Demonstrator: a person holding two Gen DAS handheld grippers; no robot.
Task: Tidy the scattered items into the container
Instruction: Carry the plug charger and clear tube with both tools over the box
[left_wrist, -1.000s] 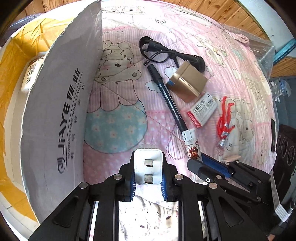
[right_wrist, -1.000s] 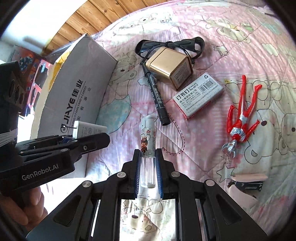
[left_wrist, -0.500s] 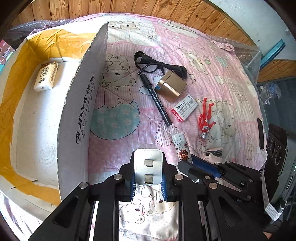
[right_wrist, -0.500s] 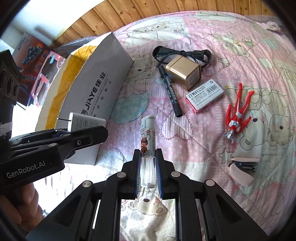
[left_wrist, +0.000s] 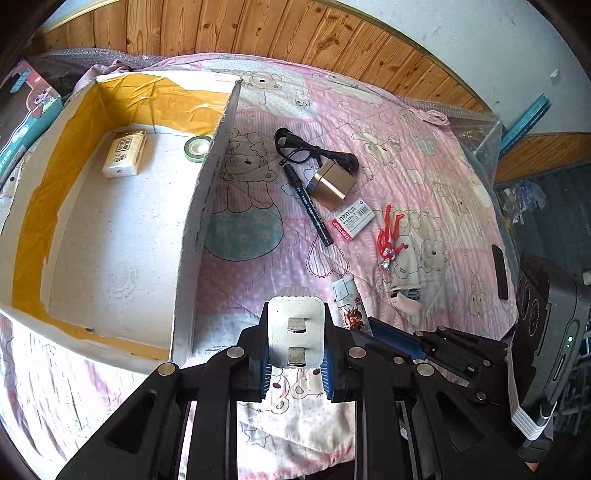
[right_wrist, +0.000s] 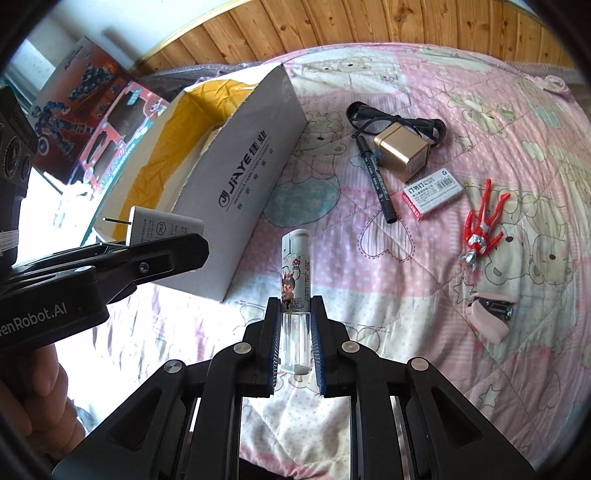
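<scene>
My left gripper (left_wrist: 295, 343) is shut on a white plug adapter (left_wrist: 295, 326), held high near the front right corner of the open cardboard box (left_wrist: 207, 206). My right gripper (right_wrist: 295, 332) is shut on a small white tube with a cartoon label (right_wrist: 295, 266). In the right wrist view the left gripper (right_wrist: 155, 251) hangs beside the box (right_wrist: 251, 177) with the adapter (right_wrist: 162, 229) in it. Inside the box lie a white packet (left_wrist: 125, 157) and a roll of green tape (left_wrist: 197, 147).
On the pink bear quilt lie a black cable (left_wrist: 314, 153), a gold cube charger (left_wrist: 332, 184), a black marker (left_wrist: 308, 205), a staples box (left_wrist: 351, 219), a red toy figure (left_wrist: 389, 236) and a pink stapler (left_wrist: 404, 295). A toy carton (right_wrist: 92, 118) stands left of the box.
Both grippers have risen and drawn back from the quilt with their loads. The box's inside, with the packet and the tape roll, has come into the left wrist view.
</scene>
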